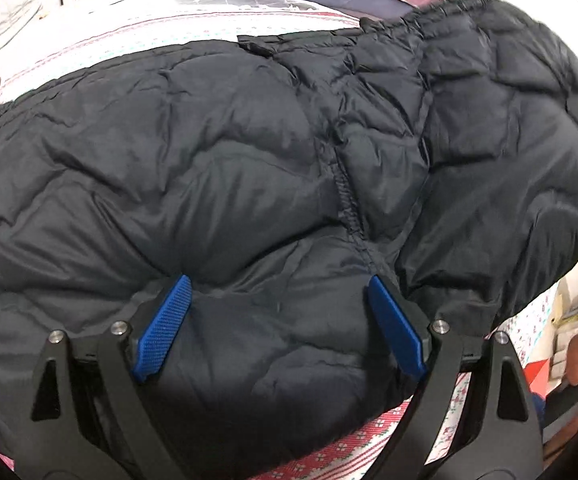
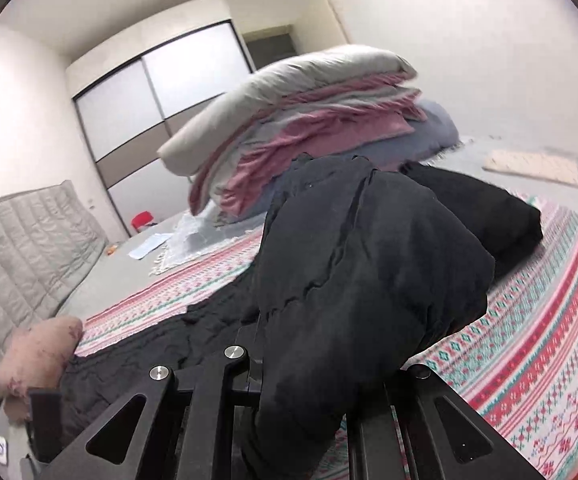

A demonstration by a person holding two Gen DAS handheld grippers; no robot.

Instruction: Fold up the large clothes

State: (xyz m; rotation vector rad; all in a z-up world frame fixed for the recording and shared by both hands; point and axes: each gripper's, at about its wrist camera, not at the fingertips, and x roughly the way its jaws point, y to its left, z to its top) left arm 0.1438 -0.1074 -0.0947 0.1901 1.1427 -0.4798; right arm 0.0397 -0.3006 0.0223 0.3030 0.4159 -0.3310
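Black puffer jacket (image 1: pixel 273 168) lies across my patterned bedspread (image 2: pixel 529 320), w/ folded bedding (image 2: pixel 309 128) stacked behind. My left gripper (image 1: pixel 279 292) rests on it, jaws spread wide. My right gripper (image 2: pixel 325 364) is clenched on a raised jacket fold.

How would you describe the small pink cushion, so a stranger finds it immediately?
Start at the grey quilted headboard along the bed's side. At its foot, beside the black puffer jacket, lies the small pink cushion. It is dusty pink, unlike the folded bedding stack far behind.
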